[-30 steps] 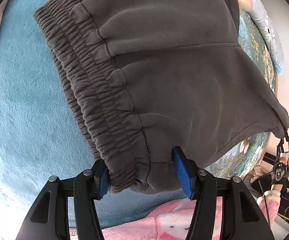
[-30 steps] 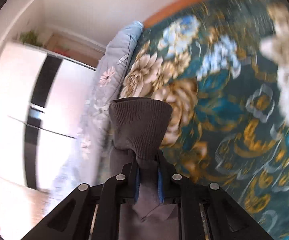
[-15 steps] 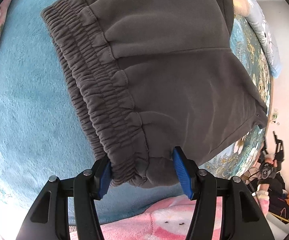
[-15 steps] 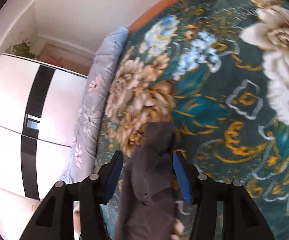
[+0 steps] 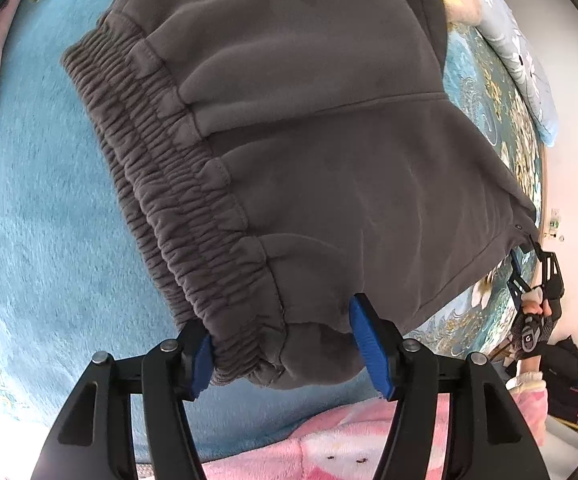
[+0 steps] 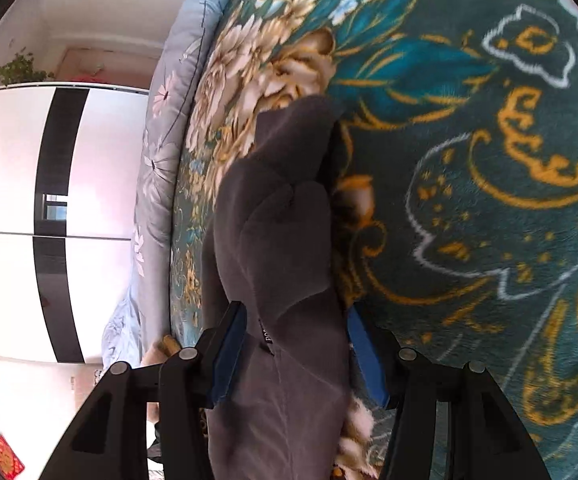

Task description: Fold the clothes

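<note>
Dark grey fleece sweatpants (image 5: 309, 152) lie folded on the bed, the gathered elastic waistband (image 5: 177, 208) running diagonally. My left gripper (image 5: 285, 344) is open, its blue pads on either side of the waistband's near corner. In the right wrist view the pants' far end (image 6: 285, 216) lies on the bedspread between the blue pads of my open right gripper (image 6: 293, 344). The right gripper also shows small at the right edge of the left wrist view (image 5: 537, 272), at the pants' far corner.
The bed has a light blue plush blanket (image 5: 49, 220) and a dark teal flowered bedspread (image 6: 469, 160). A pink blanket (image 5: 349, 440) lies at the near edge. A grey-blue flowered quilt (image 6: 169, 120) lines the far side. A white and black wardrobe (image 6: 29, 200) stands beyond.
My right gripper has opened and let go of the pants' end, which now lies on the bedspread. The left gripper stays open at the waistband and the pants have settled slightly.
</note>
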A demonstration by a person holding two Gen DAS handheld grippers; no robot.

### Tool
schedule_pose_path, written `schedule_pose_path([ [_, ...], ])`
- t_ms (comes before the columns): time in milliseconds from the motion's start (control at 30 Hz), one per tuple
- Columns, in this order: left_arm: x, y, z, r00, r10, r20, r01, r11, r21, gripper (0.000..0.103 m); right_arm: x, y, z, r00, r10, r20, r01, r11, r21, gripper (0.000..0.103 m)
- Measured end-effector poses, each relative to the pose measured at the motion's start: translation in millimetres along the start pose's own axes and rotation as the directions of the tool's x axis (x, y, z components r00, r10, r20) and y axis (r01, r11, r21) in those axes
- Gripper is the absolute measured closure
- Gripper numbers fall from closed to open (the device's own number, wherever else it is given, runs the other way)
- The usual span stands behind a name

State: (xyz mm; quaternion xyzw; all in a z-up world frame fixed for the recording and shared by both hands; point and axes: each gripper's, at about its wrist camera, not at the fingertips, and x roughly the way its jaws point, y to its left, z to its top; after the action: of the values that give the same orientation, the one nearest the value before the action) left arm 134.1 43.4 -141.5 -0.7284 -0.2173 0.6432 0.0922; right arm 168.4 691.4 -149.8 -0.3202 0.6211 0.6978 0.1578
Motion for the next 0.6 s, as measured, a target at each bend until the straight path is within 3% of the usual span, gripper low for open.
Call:
schedule_pose_path([
  [133, -10, 3, -4, 1.000, -0.022, 0.011, 0.021, 0.999, 0.049, 0.042, 0, -8, 0, 1.000, 0.028, 0.001, -0.028, 0.999, 0.025, 0.046],
  [300, -10, -4, -10, 0.999, -0.029, -0.030, 0.034, 0.987, 0.160, 0.042, -6, -13, 0, 0.999, 0.040, 0.011, -0.040, 0.999, 0.033, 0.046],
  [367, -3, -16, -3, 0.998, -0.038, -0.055, 0.048, 0.982, 0.185, 0.042, -7, -14, -1, 0.999, 0.042, 0.014, -0.043, 0.999, 0.033, 0.046],
  [500, 36, -59, 71, 0.992, -0.081, -0.094, 0.098, 0.977, 0.188, 0.041, -10, -14, -1, 0.998, 0.049, 0.025, -0.050, 0.998, 0.027, 0.046],
  [600, 59, -69, 63, 0.985, -0.120, -0.121, 0.137, 0.980, 0.147, 0.042, -13, -17, -1, 0.997, 0.063, 0.041, -0.064, 0.997, 0.040, 0.046],
])
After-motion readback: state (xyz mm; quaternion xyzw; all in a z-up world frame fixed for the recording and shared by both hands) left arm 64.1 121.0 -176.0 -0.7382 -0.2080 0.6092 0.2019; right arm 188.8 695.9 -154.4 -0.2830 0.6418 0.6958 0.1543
